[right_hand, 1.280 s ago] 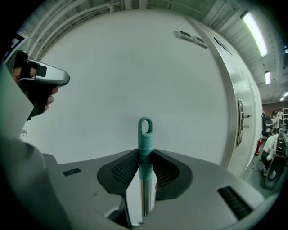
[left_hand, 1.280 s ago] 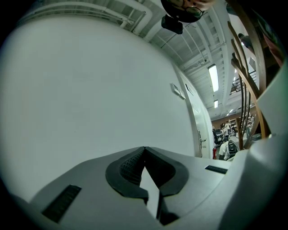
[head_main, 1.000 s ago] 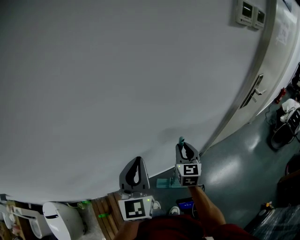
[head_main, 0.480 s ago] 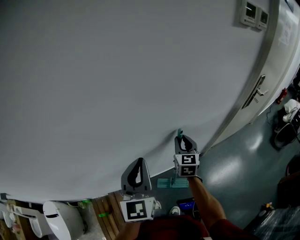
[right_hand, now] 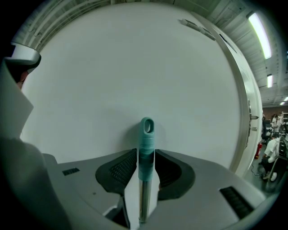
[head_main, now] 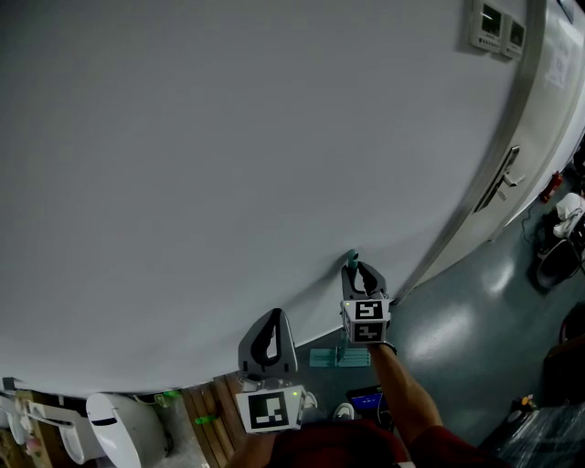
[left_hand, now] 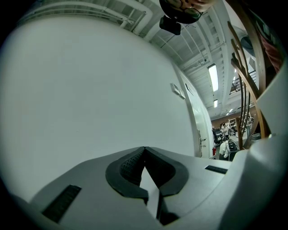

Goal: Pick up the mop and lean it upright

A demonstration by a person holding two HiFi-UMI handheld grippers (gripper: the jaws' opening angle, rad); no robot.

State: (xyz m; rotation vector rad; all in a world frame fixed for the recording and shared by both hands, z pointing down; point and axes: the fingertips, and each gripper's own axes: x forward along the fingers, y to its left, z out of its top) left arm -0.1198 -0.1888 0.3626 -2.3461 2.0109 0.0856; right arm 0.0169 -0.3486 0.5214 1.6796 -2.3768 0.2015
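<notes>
At the white wall (head_main: pixel 228 164): left gripper (head_main: pixel 271 318) empty, right gripper (right_hand: pixel 145 157) on the mop (right_hand: pixel 146 134).
On my left the jaws are pressed together with nothing between them. On my right the jaws have just been easing wider, but the pads look flush on the teal grip of the handle. It stands upright with its tip close to the wall and the mop head (head_main: pixel 336 356) on the floor below. Far right, a door (head_main: pixel 548 110).

— The mop handle (right_hand: pixel 146 139) in the right gripper view?
— Its shaft drops out of sight, lower centre.
— The wall panels (head_main: pixel 483 23), head view's upper right?
— Too small to read.
</notes>
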